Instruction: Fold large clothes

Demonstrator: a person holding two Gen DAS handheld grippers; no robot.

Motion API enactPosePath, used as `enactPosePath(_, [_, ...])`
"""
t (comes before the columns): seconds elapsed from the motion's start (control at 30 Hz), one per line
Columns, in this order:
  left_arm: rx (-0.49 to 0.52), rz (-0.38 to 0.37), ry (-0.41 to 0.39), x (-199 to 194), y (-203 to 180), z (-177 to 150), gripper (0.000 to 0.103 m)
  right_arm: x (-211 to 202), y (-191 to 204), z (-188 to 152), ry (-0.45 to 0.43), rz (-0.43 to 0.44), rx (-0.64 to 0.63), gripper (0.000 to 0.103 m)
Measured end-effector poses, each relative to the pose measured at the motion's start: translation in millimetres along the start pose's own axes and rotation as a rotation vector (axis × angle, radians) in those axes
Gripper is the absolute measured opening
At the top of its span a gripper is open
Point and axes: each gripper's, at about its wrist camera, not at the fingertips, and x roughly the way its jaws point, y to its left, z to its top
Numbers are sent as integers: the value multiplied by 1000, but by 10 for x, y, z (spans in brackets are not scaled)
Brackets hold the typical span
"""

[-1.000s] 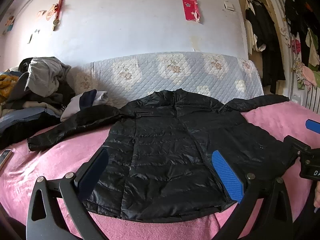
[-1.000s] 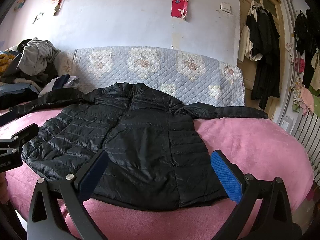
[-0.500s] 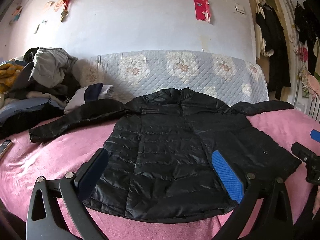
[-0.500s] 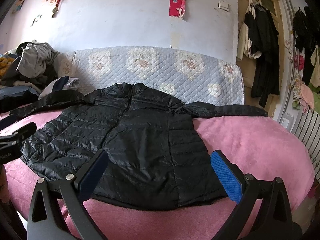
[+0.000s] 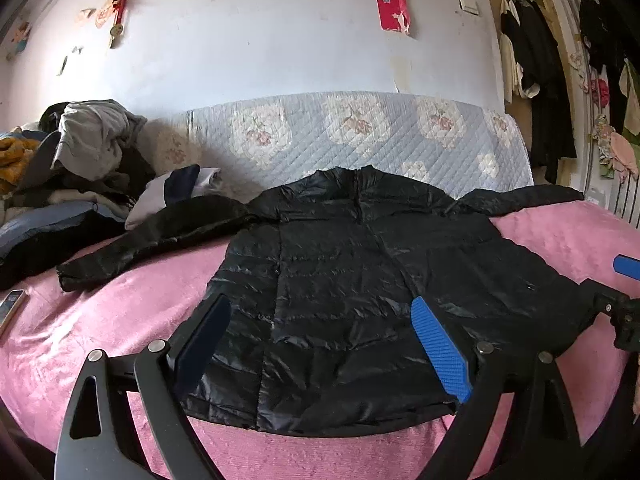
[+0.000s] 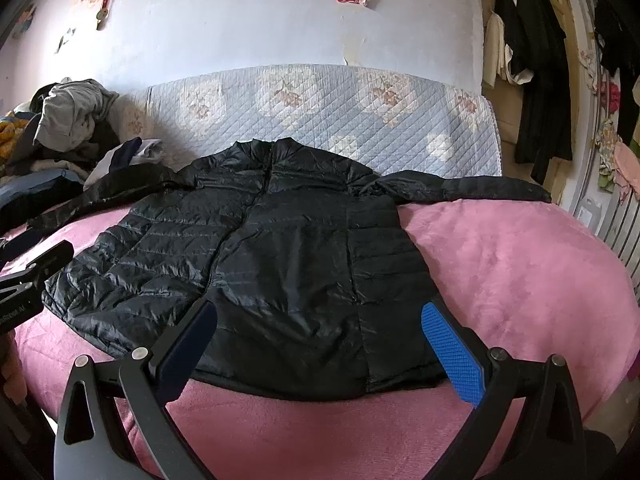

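Observation:
A black quilted jacket [image 5: 340,280] lies face up and spread out on a pink blanket [image 5: 120,320], collar towards the wall and both sleeves stretched sideways. My left gripper [image 5: 320,304] hovers over the jacket's near hem on its left half. Its jaws are closing but still stand wide, and the pads press on nothing. Over the hem's right half [image 6: 280,248] hangs my right gripper [image 6: 318,309], open and holding nothing. Each gripper shows at the edge of the other's view: the right gripper [image 5: 616,292] and the left gripper [image 6: 32,272].
A heap of loose clothes [image 5: 88,148] is piled at the back left of the bed. A phone [image 5: 10,308] lies at the left edge of the blanket. A quilted floral cover [image 5: 360,132] lines the wall behind. Dark garments [image 5: 540,92] hang at the right, and pink blanket [image 6: 500,272] stretches right of the jacket.
The left gripper's blue pads have drawn slightly closer together. Both views have tilted a little, and the jacket lies as before.

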Motion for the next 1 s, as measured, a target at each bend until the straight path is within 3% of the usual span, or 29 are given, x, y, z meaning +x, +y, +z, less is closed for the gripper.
enactPosePath(0.1, [-12,9,-8,-33,57,-16,103,2,-21,15,3,10,16,103])
enactPosePath(0.27, [54,55,-3,-54,55,-50,103,-28,-46,48,-11,-17,-11,103])
enactPosePath(0.37, [113,56,-1,-58,1,-107,103,43,-30,38,29,-2,-48,103])
enactPosePath(0.47, [252,47,98,102,-163,-212,103,195,199,-79,149,83,-222,103])
enactPosePath(0.57, [353,40,182,260,-300,-397,103,317,463,-272,208,43,-371,103])
enactPosePath(0.67, [411,7,251,348,-401,-549,103,486,485,-375,314,90,-342,103])
enactPosePath(0.8, [506,18,336,450,-555,-749,103,565,436,-410,327,47,-346,103])
enactPosePath(0.87, [504,34,352,499,-564,-783,103,598,389,-397,321,-1,-344,103])
enactPosePath(1.0, [385,47,414,689,-393,-667,103,745,251,-324,346,-27,-267,103])
